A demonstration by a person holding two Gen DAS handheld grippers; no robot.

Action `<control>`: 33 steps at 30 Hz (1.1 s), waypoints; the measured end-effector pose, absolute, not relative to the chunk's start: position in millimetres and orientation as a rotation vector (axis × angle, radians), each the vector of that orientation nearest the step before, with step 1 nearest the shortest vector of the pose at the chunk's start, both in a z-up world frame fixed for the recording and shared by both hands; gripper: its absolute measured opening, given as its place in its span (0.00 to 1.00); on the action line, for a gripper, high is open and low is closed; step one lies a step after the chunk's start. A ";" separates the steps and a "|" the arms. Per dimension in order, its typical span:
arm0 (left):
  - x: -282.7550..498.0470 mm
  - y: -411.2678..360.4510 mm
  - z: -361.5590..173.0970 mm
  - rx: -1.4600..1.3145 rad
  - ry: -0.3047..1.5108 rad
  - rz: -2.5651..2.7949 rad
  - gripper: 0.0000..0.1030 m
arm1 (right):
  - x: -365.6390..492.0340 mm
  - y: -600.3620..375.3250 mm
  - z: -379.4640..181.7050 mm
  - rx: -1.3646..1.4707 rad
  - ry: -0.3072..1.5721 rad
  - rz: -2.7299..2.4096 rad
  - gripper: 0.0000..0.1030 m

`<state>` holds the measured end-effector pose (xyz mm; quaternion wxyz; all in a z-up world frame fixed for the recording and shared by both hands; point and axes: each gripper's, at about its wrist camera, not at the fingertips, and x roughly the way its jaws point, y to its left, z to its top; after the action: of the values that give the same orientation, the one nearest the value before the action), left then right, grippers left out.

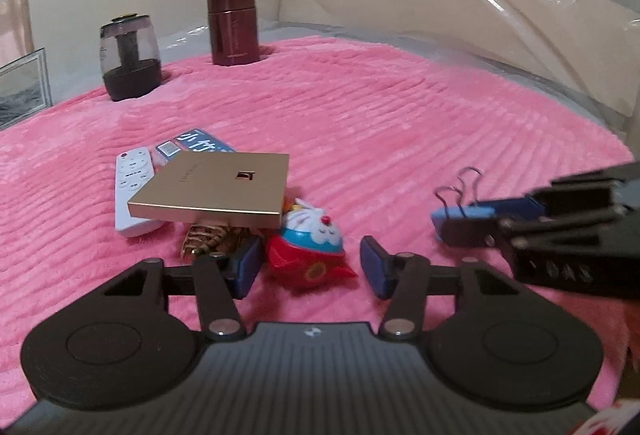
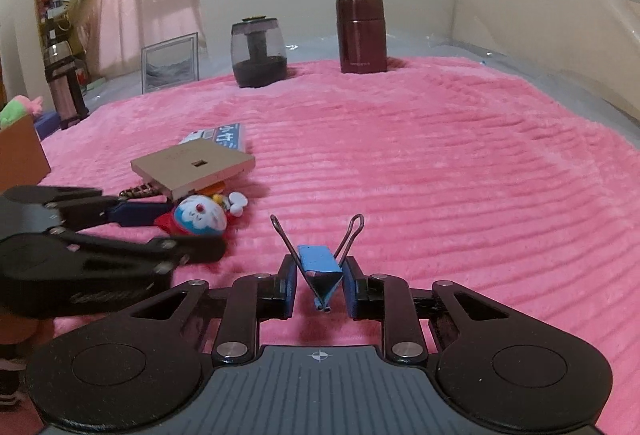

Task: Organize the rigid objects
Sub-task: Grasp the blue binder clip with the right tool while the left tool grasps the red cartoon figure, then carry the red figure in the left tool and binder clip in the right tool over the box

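Pink plush blanket (image 2: 440, 163) spread over a bed.

Far left: white remote (image 1: 130, 191) and blue booklet (image 1: 200, 145), both partly under a tilted gold box (image 1: 216, 191). A woven object (image 1: 210, 237) props the box from below.

Centre: Doraemon toy (image 1: 310, 239) lies in front of the box. Left gripper (image 1: 312, 267) released, fingers straddling the toy, apparently not touching it.

Right: right gripper (image 2: 318, 289) grasping blue binder clip (image 2: 320, 267), lifted just above the blanket.

Back: pencil sharpener (image 2: 259, 53), maroon flask (image 2: 362, 35), upright.

Risks: closing on the rounded toy may squirt it out; nudging the pile could slide the box off. The clip's smooth sides could slip.
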<state>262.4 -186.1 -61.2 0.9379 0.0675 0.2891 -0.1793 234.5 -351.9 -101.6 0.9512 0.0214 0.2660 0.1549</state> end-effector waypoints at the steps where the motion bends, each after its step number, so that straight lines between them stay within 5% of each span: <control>1: 264.3 -186.4 -62.2 0.132 0.594 -0.358 0.40 | 233.3 -351.0 -102.5 0.045 0.544 0.318 0.20; 20: 148.2 -87.2 -51.2 0.003 0.670 -0.376 0.40 | 174.9 -304.2 -91.9 0.147 0.556 0.418 0.20; 33: 154.8 -90.0 -53.4 -0.022 0.631 -0.311 0.43 | 153.9 -288.3 -89.6 0.192 0.572 0.380 0.20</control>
<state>154.8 -90.0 -53.4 0.9387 -0.0110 0.3092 -0.1522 153.9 -288.3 -89.6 0.9372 0.0941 0.2798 0.1859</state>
